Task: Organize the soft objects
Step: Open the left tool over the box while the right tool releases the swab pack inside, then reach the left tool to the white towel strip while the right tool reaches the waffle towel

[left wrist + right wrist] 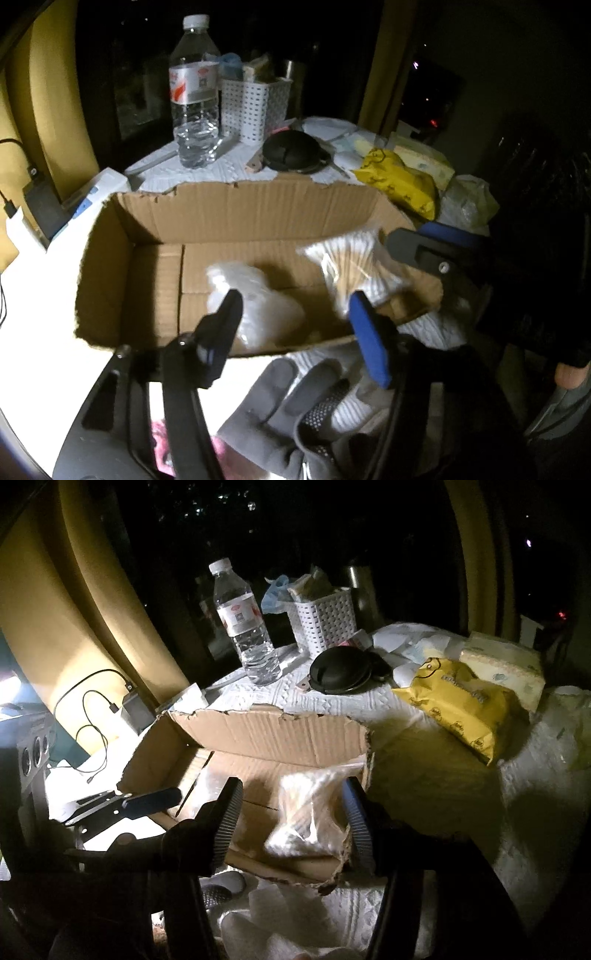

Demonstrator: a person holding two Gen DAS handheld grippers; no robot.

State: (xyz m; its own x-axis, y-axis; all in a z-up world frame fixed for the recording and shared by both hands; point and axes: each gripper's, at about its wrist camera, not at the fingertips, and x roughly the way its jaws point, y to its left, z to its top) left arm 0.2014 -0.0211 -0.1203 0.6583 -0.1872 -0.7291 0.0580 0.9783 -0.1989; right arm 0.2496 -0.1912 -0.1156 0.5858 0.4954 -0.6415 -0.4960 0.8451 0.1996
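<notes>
Soft goods going into the cardboard box (255,214) on the tabletop (317,701)

Left hand-held gripper (295,325) gapes, holding nothing, over a white bag (258,306) at the box's left; cotton-swab bag (310,812) at its right corner, light, crinkly, slippery, best pinched mid-body; right hand-held gripper (291,823) wide, empty; grey glove (295,406) limp outside the near edge.

A lived-in room of a home at night, dimly lit. The worktop (332,701) is spread with white paper towel and crowded with household bits around a torn box (266,731): behind it a water bottle (245,624) and a white basket (325,622) of sundries, to its right a yellow packet (465,705) and tissue pack (506,664). Left of the box lies a charger (133,709) with cable. Yellow curtains (48,110) frame a dark window (133,74) behind.
</notes>
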